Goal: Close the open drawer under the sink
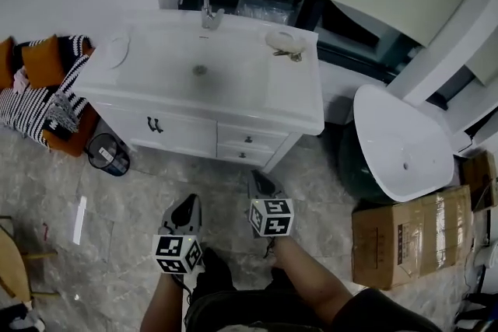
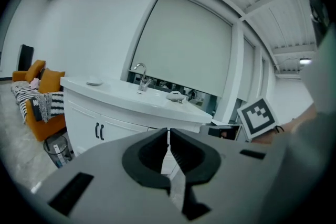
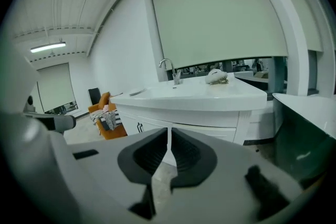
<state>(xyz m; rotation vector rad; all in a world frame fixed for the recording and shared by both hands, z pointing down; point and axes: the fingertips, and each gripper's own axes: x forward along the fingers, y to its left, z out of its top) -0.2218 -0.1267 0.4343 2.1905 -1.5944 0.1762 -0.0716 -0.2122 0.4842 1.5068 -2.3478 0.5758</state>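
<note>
1. The white sink vanity (image 1: 179,128) stands on the tiled floor (image 1: 117,245). Its two drawers (image 1: 247,140), stacked at the right end of its front, sit flush with the face.
2. The left hand-held gripper (image 1: 185,210) is clenched, its jaws meeting on nothing, well apart from the vanity.
3. The right hand-held gripper (image 1: 261,183) is likewise clenched and empty. It is nearer the drawers but apart from them.
4. A faucet (image 1: 204,8) rises at the tabletop's (image 1: 296,101) back edge.
</note>
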